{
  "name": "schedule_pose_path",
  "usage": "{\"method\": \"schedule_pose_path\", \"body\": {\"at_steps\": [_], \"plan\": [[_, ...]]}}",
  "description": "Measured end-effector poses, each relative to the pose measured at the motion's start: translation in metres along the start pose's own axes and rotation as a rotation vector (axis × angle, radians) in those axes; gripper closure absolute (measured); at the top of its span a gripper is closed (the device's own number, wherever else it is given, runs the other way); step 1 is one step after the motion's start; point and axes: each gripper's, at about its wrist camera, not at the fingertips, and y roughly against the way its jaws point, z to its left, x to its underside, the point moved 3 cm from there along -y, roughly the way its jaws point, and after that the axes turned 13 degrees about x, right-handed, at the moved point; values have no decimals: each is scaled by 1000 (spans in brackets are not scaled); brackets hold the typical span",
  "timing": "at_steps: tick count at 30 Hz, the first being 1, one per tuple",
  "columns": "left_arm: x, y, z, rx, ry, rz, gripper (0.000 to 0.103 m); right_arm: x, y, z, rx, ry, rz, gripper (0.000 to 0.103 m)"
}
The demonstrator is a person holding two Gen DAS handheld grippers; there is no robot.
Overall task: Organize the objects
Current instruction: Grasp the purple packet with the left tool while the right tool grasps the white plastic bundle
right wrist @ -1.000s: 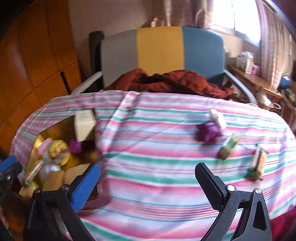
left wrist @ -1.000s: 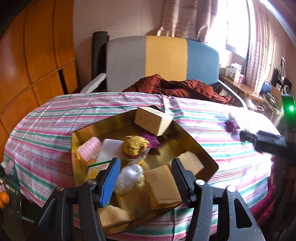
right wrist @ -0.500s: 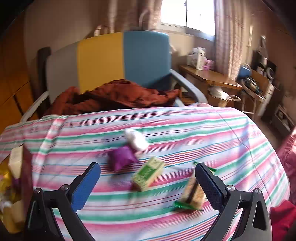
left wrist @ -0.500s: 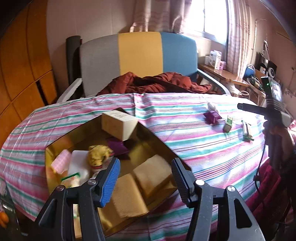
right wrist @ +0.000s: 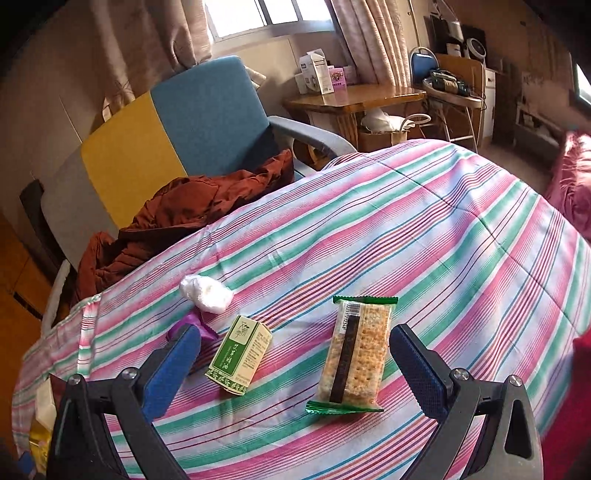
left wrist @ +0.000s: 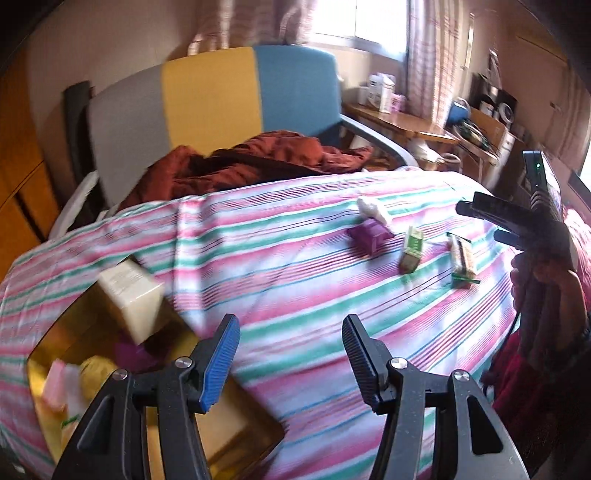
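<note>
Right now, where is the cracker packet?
The cracker packet lies flat on the striped cloth, low in the right wrist view between the open right gripper fingers. The green box sits just to its left.

A rust-red jacket (right wrist: 192, 214) lies on the tricolour armchair (right wrist: 173, 125) behind the striped tablecloth (right wrist: 424, 236).

Daylight glares through the window (left wrist: 364, 18) — left view motion-blurred, edges bent and dark.
</note>
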Motion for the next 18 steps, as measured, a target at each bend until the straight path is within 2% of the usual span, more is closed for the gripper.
{"method": "schedule_pose_path", "body": {"at_steps": [4, 7, 13, 18], "plan": [[-24, -34, -17, 30, -63, 37, 45, 1, 3, 2, -36, -5, 7, 0], [-42, -69, -29, 69, -125, 92, 44, 1, 6, 1, -63, -17, 11, 0], [-70, -142, -40, 147, -174, 201, 45, -1, 7, -5, -115, -61, 35, 0], [-84, -185, -55, 180, -252, 241, 44, -2, 3, -8, -152, -90, 64, 0]]}}
